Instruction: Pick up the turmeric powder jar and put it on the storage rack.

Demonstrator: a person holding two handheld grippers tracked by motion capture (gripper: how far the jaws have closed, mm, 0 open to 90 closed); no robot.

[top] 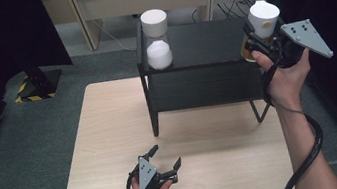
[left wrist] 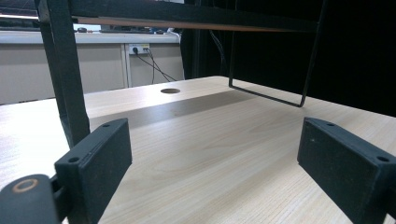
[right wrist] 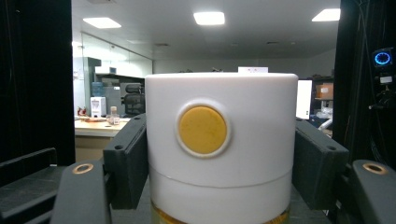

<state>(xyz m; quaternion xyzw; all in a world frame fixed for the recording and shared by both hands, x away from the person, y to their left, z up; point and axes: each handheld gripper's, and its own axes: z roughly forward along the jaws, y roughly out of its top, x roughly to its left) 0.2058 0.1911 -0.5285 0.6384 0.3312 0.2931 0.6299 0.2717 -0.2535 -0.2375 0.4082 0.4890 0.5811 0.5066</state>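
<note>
**Jar held at the shelf's right end, second jar at its left**

Black jaws of the right gripper (right wrist: 217, 154) clamped the white lid of a jar (right wrist: 219, 135), one pad pressed on each side, with a yellow disc on the lid facing the camera. In the high view this jar (top: 260, 27) stood tilted above the right end of the black shelf (top: 199, 44), its lid uppermost and its long axis leaning away from the hand. A second jar (top: 157, 39), holding white powder, stood upright at the shelf's left end, well apart. The left gripper (top: 166, 163) rested low on the table (top: 106, 134), jaws wide and empty, far from both jars; the right hand was clearly the nearer.
</note>
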